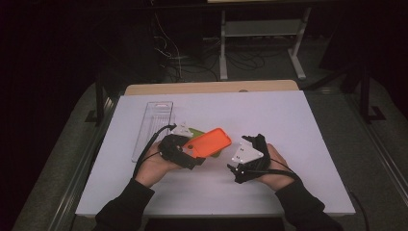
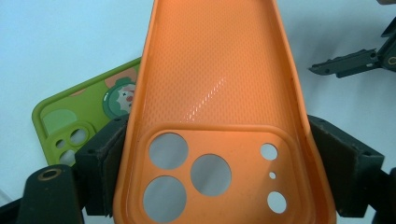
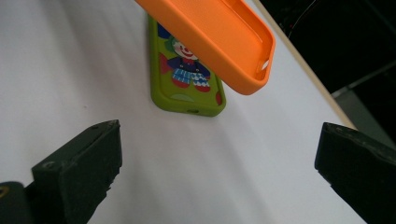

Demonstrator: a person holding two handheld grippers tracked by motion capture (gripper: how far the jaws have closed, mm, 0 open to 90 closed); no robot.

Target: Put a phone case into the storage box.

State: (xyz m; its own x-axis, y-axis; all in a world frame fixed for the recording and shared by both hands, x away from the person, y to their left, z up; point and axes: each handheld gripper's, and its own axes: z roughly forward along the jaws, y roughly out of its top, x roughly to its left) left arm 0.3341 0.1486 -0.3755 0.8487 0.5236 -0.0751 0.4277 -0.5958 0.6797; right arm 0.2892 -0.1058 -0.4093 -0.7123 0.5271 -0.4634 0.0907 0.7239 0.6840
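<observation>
High view. The left gripper [image 1: 192, 155] holds the orange phone case [image 1: 209, 142] near the middle of the white tabletop [image 1: 288, 120]. Its jaws are clamped on the two long sides of the case at the camera-cutout end, and the rest of the case projects from the jaws toward 2 o'clock, raised above the tabletop. Beneath it lies the green phone case [image 1: 197, 132], flat on the tabletop, with only its edges showing at 11 o'clock and 5 o'clock of the orange one. A clear plastic tray [image 1: 153, 126] lies at 10 o'clock of the left gripper, just beside it. The right gripper [image 1: 243, 155] rests at 3 o'clock of the orange case, apart from it.

Left gripper view. The orange phone case [image 2: 215, 93] sits between the two black jaws, open side up, with its round camera cutouts nearest the lens and its length running away toward 12 o'clock. The jaw pads press on its side walls at 9 and 3 o'clock. The green phone case [image 2: 88, 107] lies below at 9 o'clock, with a cartoon face printed on it.

Right gripper view. The jaws stand wide apart with nothing between them. The orange phone case [image 3: 219, 42] hangs at 12 o'clock, well clear of both jaws, above the green phone case [image 3: 187, 79], which bears a clown figure.
</observation>
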